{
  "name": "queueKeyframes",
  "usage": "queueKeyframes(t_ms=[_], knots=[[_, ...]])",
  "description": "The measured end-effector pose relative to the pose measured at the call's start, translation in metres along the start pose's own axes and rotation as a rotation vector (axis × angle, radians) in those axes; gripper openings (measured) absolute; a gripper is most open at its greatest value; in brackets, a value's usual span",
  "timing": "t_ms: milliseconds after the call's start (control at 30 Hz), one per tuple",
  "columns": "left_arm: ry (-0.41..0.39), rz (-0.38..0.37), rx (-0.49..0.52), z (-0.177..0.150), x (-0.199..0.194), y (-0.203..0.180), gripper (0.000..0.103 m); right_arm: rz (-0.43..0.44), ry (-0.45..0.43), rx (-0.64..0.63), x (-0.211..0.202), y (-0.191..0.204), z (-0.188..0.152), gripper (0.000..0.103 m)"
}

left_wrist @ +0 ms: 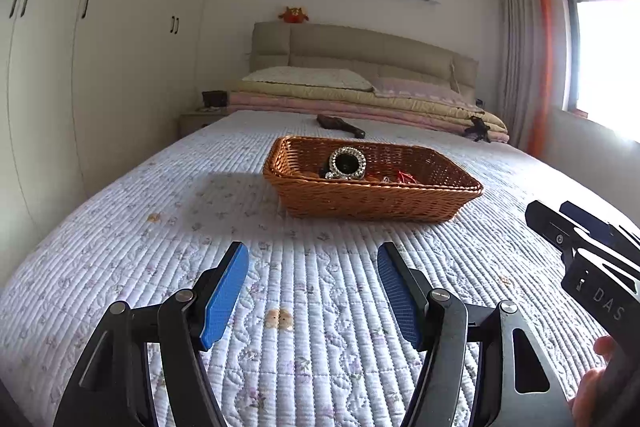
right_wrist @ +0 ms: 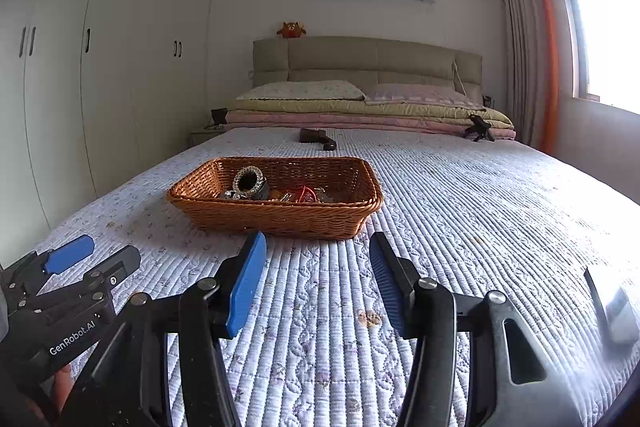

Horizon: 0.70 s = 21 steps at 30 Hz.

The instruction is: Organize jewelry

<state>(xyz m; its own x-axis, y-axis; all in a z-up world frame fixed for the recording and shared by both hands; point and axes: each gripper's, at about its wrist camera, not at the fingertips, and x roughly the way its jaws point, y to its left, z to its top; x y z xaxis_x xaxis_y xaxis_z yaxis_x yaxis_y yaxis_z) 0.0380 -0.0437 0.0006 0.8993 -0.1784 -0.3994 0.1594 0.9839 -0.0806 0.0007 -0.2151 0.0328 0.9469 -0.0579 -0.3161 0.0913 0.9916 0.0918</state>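
I read the basket (left_wrist: 372, 201) as woven brown wicker. The bed quilt (left_wrist: 160, 227) is pale lilac-white with stitched ribs and small floral print. Pads on my left hand-held gripper (left_wrist: 313, 291) are blue; frame black. Headboard (right_wrist: 368, 61) is beige. One curtain strip (right_wrist: 546, 39) is orange.

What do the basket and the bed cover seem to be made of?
Basket: probably woven wicker or rattan, glossy orange-brown; the plaited strands and braided rim show.
Bed cover: seemingly quilted cotton-like fabric, matte, pale floral print; stitched ridges run along it.
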Motion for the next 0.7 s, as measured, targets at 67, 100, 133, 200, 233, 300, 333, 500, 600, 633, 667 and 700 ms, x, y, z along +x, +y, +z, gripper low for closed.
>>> queueKeyframes(t_ms=[67,100,133,200,233,300,333,500,600,633,667,700], knots=[[-0.003,0.006,0.010,-0.001,0.000,-0.002,0.068,0.006,0.005,0.004,0.001,-0.001,0.000,0.056],[-0.005,0.008,0.014,-0.001,-0.001,-0.003,0.068,0.004,0.005,0.006,0.001,-0.001,0.000,0.056],[-0.008,0.011,0.021,-0.001,-0.001,-0.004,0.068,0.004,0.005,0.006,0.001,-0.002,0.000,0.056],[-0.010,0.011,0.029,-0.002,-0.002,-0.006,0.068,0.004,0.008,0.007,0.003,-0.002,0.000,0.056],[-0.011,0.011,0.030,-0.002,-0.002,-0.006,0.068,0.003,0.008,0.006,0.003,-0.002,0.000,0.056],[-0.012,0.012,0.031,-0.002,-0.002,-0.006,0.068,0.003,0.007,0.005,0.003,-0.001,-0.001,0.056],[-0.011,0.011,0.031,-0.002,-0.002,-0.006,0.068,0.002,0.007,0.003,0.003,-0.001,-0.001,0.056],[-0.008,0.006,0.043,-0.003,-0.002,-0.009,0.068,0.004,0.011,0.004,0.004,-0.001,-0.001,0.056],[-0.013,0.012,0.062,-0.004,-0.003,-0.013,0.068,0.004,0.016,0.003,0.006,0.000,-0.001,0.056],[-0.014,0.012,0.065,-0.004,-0.003,-0.014,0.068,0.003,0.017,0.002,0.006,0.001,-0.001,0.056],[-0.014,0.013,0.066,-0.004,-0.004,-0.014,0.068,0.003,0.017,0.001,0.006,0.001,-0.002,0.056],[-0.013,0.014,0.065,-0.004,-0.003,-0.014,0.068,0.003,0.018,0.002,0.007,0.002,-0.002,0.056]])
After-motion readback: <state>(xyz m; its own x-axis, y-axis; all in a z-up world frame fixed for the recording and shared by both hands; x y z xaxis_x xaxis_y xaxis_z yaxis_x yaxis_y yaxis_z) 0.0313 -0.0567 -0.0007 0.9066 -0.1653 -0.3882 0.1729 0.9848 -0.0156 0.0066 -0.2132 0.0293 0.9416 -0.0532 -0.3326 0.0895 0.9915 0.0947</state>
